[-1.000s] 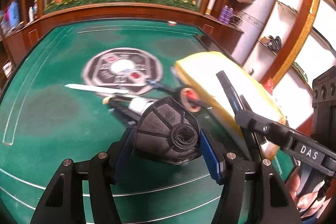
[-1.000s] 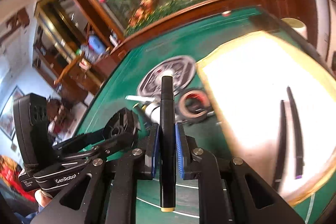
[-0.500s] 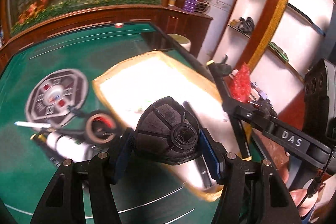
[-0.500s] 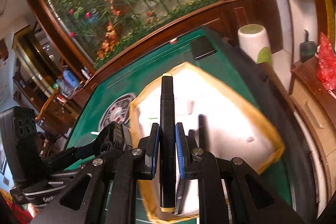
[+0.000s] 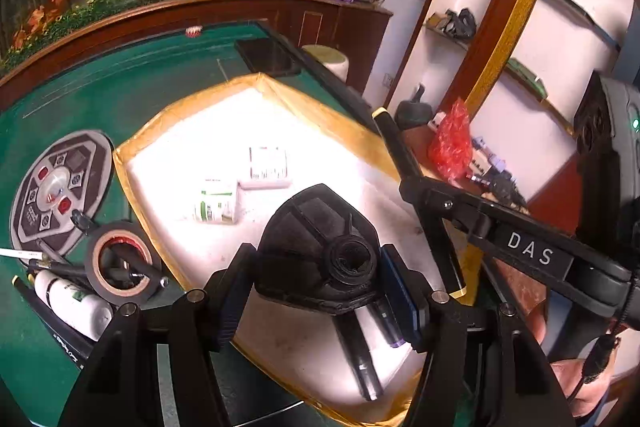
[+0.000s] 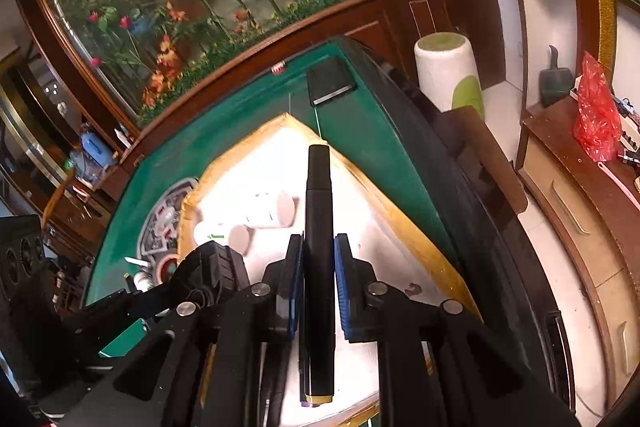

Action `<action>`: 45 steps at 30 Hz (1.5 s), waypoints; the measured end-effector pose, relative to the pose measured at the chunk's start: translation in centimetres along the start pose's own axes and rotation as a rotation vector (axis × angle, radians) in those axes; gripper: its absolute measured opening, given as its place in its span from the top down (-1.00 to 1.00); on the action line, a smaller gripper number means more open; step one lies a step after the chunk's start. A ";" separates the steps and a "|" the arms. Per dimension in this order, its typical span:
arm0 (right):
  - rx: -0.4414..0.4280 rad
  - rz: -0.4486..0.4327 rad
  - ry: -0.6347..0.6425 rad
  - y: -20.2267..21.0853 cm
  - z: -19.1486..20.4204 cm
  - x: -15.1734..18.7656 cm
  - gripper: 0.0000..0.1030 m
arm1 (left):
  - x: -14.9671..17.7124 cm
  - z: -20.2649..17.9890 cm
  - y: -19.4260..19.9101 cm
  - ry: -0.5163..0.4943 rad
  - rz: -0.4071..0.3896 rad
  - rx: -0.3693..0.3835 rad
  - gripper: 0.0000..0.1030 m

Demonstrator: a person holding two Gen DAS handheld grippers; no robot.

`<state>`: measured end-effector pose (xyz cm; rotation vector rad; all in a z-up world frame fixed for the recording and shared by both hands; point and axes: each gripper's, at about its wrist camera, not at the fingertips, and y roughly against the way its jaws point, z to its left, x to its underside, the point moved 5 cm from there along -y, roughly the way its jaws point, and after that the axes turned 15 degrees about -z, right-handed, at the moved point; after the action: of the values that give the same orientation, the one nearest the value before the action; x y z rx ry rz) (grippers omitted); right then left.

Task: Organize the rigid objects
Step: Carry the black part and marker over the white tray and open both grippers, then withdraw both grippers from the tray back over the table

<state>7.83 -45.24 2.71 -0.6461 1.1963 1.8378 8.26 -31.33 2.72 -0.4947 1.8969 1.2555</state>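
My left gripper point(image 5: 320, 291) is shut on a black faceted plastic cap point(image 5: 316, 247) with a round hole, held over the near part of a white tray with a yellow taped rim point(image 5: 320, 103). In the right wrist view, my right gripper point(image 6: 318, 267) is shut on a black marker point(image 6: 318, 203) that points forward over the same tray point(image 6: 404, 223). Two white bottles point(image 5: 216, 201) point(image 5: 268, 167) lie in the tray's middle. Two dark markers point(image 5: 360, 359) lie in the tray's near corner, partly hidden by the cap.
On the green table point(image 5: 120, 95) left of the tray lie a tape roll point(image 5: 120, 263), a white bottle point(image 5: 76, 303) and a round grey disc point(image 5: 60, 187). Past the table's right edge stand a white-green stool point(image 6: 448, 75) and a wooden cabinet with a red bag point(image 6: 596, 123).
Both grippers have swung right from the table's middle to above the tray, keeping the cap and the marker. The tape roll and disc now sit at the left.
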 end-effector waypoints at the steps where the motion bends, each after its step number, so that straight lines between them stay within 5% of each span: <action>1: -0.002 0.008 -0.001 -0.2 0.0 0.1 0.72 | 0.3 0.1 -0.2 0.001 0.008 -0.002 -0.28; 15: 0.060 0.097 0.082 -2.8 0.1 2.9 0.71 | 2.6 -0.1 -1.4 -0.058 0.041 -0.037 -0.29; 28: 0.042 0.041 0.046 -0.7 0.2 2.0 0.66 | 2.2 0.3 1.3 -0.019 0.015 0.007 -0.41; 32: -0.005 0.008 0.044 0.7 1.8 1.5 0.48 | 2.0 1.0 3.6 -0.010 -0.022 0.008 -0.44; 39: -0.105 0.035 0.092 1.2 6.6 2.8 0.44 | 2.6 6.9 8.7 0.085 -0.089 -0.042 -0.46; 45: -0.258 0.164 0.146 -0.6 12.9 6.8 0.42 | 4.4 16.2 13.4 0.176 -0.181 -0.203 -0.54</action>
<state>5.02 -30.94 2.57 -0.8601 1.1434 2.1363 2.88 -10.60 3.94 -0.8894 1.8274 1.3258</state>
